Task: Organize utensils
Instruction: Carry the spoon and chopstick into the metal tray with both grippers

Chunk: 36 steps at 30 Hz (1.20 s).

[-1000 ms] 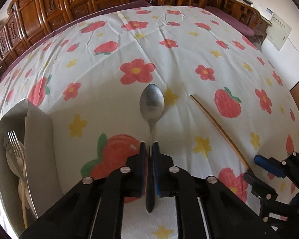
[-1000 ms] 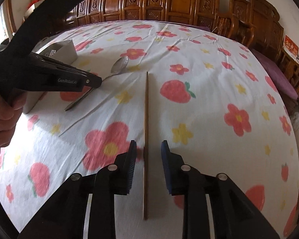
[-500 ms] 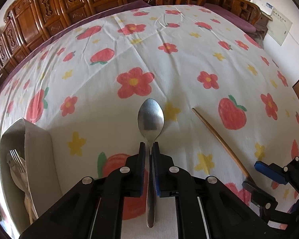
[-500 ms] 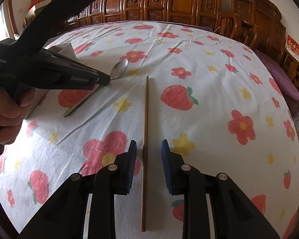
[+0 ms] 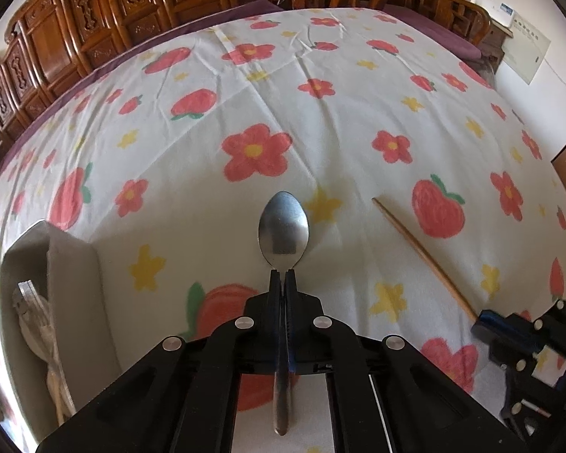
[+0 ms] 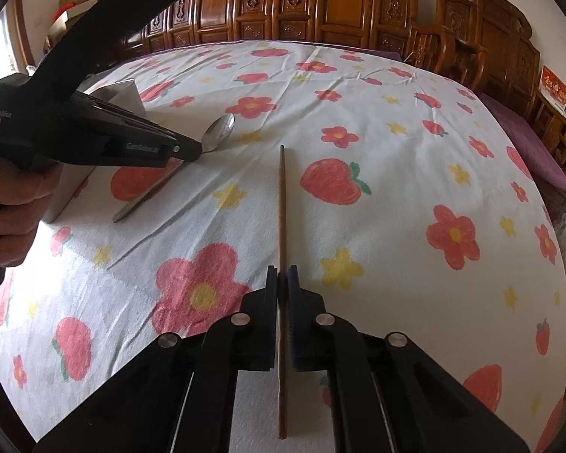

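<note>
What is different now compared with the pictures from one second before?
Both tongs have just been closing: the right tongs now clamp the chopstick, the left tongs squeeze the spoon tighter at its neck. Spoon and chopstick lie on the tablecloth as before; the tray is unmoved.

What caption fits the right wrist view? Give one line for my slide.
Right claw shut on wooden chopstick; left claw grips spoon.

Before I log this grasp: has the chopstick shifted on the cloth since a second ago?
No. The chopstick still lies beside the same strawberry print; only the right gripper jaws have just closed on it.
</note>
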Available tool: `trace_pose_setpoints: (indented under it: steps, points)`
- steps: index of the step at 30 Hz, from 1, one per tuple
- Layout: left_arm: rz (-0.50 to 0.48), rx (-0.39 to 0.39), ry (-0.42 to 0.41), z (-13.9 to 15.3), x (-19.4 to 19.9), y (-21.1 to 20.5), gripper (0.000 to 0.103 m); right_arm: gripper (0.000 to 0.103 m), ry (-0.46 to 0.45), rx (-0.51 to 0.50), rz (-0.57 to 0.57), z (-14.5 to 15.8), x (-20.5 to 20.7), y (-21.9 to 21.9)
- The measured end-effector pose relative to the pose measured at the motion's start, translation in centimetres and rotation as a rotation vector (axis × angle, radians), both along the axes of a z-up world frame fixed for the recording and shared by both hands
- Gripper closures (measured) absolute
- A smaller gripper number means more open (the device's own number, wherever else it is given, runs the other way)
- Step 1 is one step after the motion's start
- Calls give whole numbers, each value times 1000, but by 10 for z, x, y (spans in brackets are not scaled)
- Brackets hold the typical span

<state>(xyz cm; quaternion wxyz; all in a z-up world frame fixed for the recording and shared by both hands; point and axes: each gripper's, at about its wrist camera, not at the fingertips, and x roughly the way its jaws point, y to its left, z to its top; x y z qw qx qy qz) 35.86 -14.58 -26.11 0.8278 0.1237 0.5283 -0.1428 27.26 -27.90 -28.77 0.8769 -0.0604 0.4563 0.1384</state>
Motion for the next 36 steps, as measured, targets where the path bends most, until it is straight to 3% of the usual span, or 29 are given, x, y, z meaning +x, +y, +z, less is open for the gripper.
trace_pose_setpoints:
  steps: [7,15,19,27,36]
  points:
    - [14,-46,-59,28,-16,22,102,97,-8,22,10,5,-10,12]
    - [41,-128,-151,94,-41,73,101,97,-73,127,52,52,-8,49]
    - [83,-137,-183,112,-48,110,101,97,-103,186,85,76,1,82]
    - [183,-121,-178,98,-43,170,101,97,-115,247,139,101,9,145]
    - [252,-160,-172,83,-57,219,100,97,-63,325,141,97,26,193]
